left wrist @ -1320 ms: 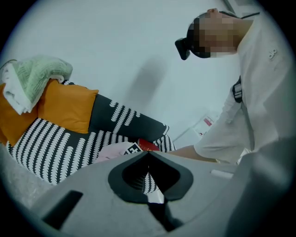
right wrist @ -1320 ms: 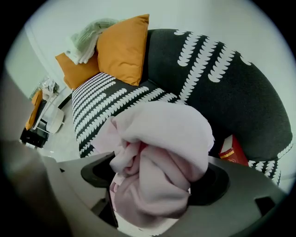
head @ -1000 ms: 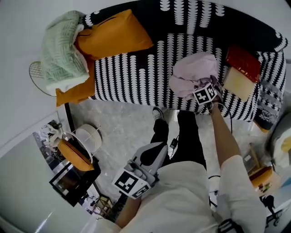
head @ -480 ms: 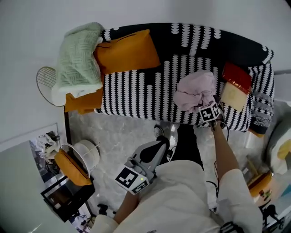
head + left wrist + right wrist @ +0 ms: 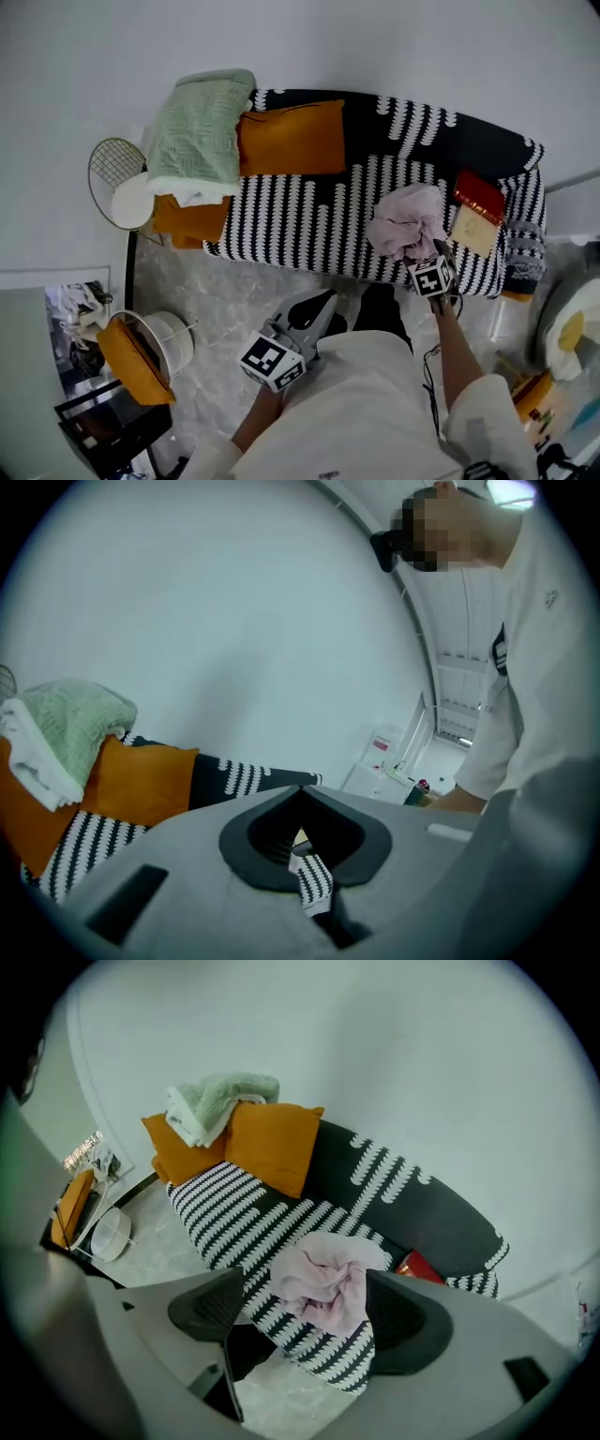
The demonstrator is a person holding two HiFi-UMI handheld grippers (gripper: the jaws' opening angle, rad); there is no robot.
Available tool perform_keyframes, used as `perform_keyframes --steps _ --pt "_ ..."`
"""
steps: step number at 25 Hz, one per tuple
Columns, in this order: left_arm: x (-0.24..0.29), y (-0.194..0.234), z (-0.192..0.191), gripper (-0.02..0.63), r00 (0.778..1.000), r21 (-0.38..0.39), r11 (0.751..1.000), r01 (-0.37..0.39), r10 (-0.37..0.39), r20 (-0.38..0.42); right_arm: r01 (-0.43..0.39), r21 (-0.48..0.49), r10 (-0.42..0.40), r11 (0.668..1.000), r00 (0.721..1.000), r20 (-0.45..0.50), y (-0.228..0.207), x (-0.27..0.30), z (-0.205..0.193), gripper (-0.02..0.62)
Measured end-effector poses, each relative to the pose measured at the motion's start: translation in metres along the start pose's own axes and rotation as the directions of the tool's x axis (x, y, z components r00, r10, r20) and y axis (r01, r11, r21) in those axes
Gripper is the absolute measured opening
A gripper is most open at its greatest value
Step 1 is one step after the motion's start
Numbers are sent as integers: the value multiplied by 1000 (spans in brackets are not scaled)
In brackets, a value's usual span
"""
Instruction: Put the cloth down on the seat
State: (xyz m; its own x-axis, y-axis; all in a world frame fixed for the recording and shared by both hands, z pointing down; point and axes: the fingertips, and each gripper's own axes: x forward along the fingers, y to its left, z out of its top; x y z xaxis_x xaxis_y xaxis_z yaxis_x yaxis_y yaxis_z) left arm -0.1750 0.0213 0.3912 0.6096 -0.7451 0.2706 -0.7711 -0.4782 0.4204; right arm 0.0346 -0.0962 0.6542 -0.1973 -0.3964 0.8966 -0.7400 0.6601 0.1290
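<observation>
A crumpled pink cloth (image 5: pixel 405 223) lies on the black-and-white patterned sofa seat (image 5: pixel 300 220), toward its right end. My right gripper (image 5: pixel 434 253) hovers just off the seat's front edge, close to the cloth, and stands open with nothing in it. In the right gripper view the cloth (image 5: pixel 323 1279) shows between the spread jaws of that gripper (image 5: pixel 307 1321), resting on the seat (image 5: pixel 225 1199) beyond them. My left gripper (image 5: pixel 322 300) is held low by the person's body, away from the sofa. In the left gripper view its jaws (image 5: pixel 302 841) are shut and empty.
An orange cushion (image 5: pixel 292 139) and a folded green blanket (image 5: pixel 199 131) sit at the sofa's left end. A red book (image 5: pixel 478 199) lies right of the cloth. A wire side table (image 5: pixel 117 169) and a white basket (image 5: pixel 150 342) stand on the marble floor at left.
My right gripper has drawn back from the pink cloth toward the seat's front edge, and the cloth stays on the seat. The head view has pulled away from the sofa.
</observation>
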Motion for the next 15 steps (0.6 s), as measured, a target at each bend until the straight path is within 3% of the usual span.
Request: perform_keyframes --steps 3,7,9,11,15 --pt "-21 2 8 11 998 34 998 43 -44 36 -5 4 4 1000 999 52 35 -39 11 408" --pt "-45 4 7 12 993 45 994 103 -106 54 -37 83 27 996 992 120 82 -85 18 402" --pt "-51 0 0 12 989 42 989 140 -142 42 -21 112 3 994 988 155 96 -108 16 334" --pt "-53 -6 -9 12 983 43 983 179 -180 21 13 133 -38 991 983 182 105 -127 10 181" --pt "-61 -23 -19 12 973 64 971 229 -229 -11 -9 193 -34 981 975 218 129 -156 -5 146"
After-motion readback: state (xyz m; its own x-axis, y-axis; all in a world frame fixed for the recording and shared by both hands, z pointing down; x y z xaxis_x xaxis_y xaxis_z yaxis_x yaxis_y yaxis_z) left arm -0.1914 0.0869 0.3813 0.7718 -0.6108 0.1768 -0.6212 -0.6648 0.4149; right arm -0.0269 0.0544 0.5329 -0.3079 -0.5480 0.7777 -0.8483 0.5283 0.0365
